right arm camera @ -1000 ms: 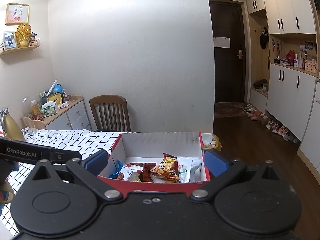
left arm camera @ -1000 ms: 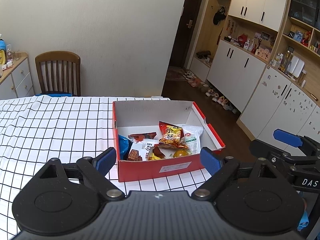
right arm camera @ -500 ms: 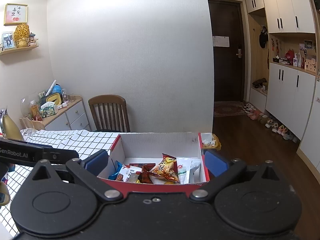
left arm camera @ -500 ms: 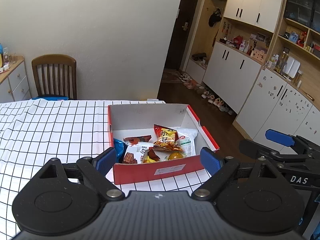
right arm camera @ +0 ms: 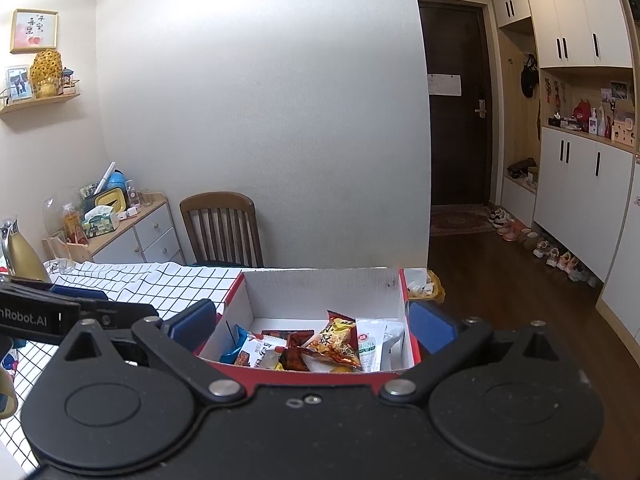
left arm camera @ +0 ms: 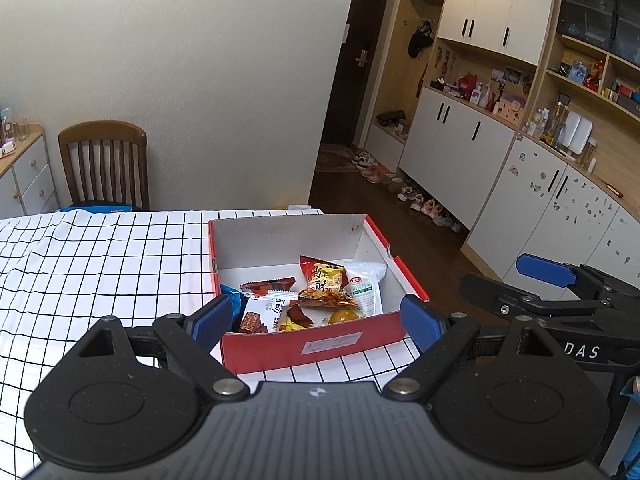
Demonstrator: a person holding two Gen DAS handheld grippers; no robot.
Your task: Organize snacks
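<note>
The left gripper (left arm camera: pixel 316 318) and the right gripper (right arm camera: pixel 312 326) both hover spread wide and empty, their blue pads framing the near side of a red cardboard box (left arm camera: pixel 308 346) on the checked tablecloth (left arm camera: pixel 100 256). Inside its white walls lie crinkly snack packets (left arm camera: pixel 324 284): an orange-yellow bag, white wrappers, a brown bar, a blue one, and what may be a round yellow sweet (left arm camera: pixel 343 315).

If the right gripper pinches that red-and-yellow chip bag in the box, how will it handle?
The red-and-yellow chip bag looks puffed and crinkly, so it probably gives under the pads and weighs little. Its glossy film may slip. It lies across other packets in the red shoebox, so lifting it could drag them. The right gripper is open.
</note>
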